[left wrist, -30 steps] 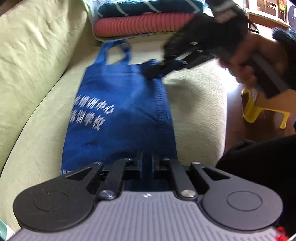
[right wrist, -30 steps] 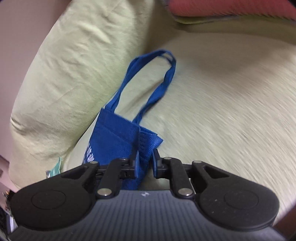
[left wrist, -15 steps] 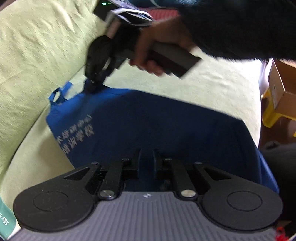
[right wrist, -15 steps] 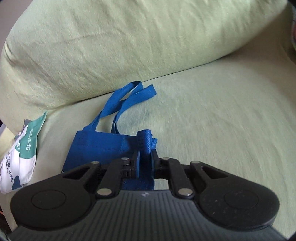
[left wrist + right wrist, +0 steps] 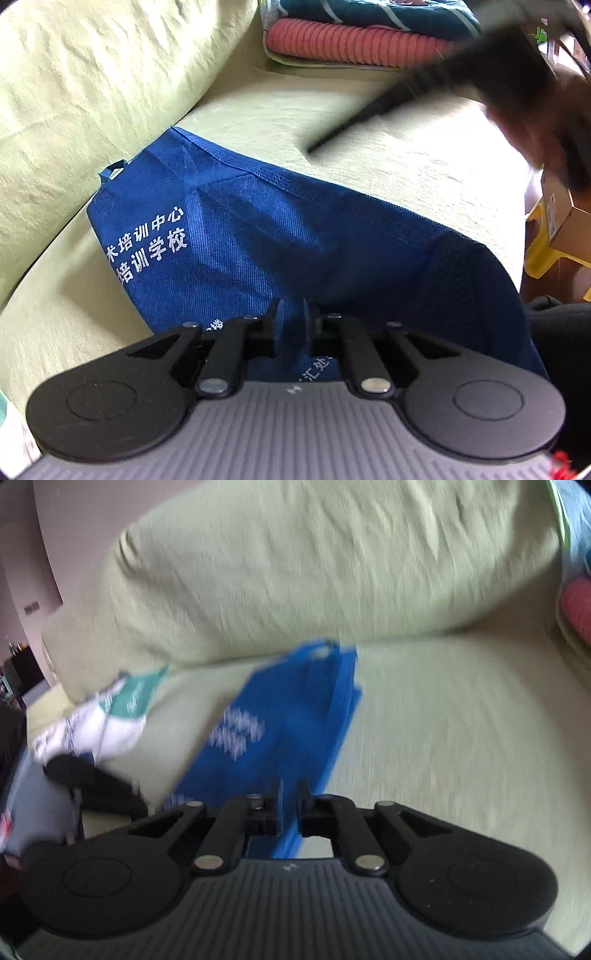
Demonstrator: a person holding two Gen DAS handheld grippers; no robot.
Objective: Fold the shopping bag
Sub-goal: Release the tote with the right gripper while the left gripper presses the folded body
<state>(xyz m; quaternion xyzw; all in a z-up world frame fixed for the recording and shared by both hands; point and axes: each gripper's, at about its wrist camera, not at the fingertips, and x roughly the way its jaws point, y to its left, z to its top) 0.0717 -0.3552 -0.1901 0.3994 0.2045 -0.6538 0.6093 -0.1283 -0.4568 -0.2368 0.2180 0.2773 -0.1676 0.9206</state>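
The blue shopping bag (image 5: 295, 236) with white lettering lies folded on the green sofa seat (image 5: 406, 155); only a bit of one handle (image 5: 110, 171) peeks out at its far left corner. My left gripper (image 5: 293, 321) is shut on the bag's near edge, with blue fabric between its fingers. The right gripper (image 5: 314, 147), blurred and held by a hand (image 5: 535, 122), hovers over bare seat just beyond the bag's far edge and carries no fabric. In the right wrist view, the right gripper (image 5: 290, 801) has its fingers close together above the blurred bag (image 5: 288, 720).
Folded pink and teal blankets (image 5: 351, 40) are stacked at the sofa's far end. The back cushion (image 5: 74, 92) rises along the left. A white and green plastic bag (image 5: 110, 716) lies on the seat beside the blue bag. A yellow stool (image 5: 546, 258) and a cardboard box (image 5: 565, 218) stand off the sofa's right.
The right gripper carried the bag's handle end across and folded it over, then let go and drew back to the right. My left gripper kept its hold on the near edge.
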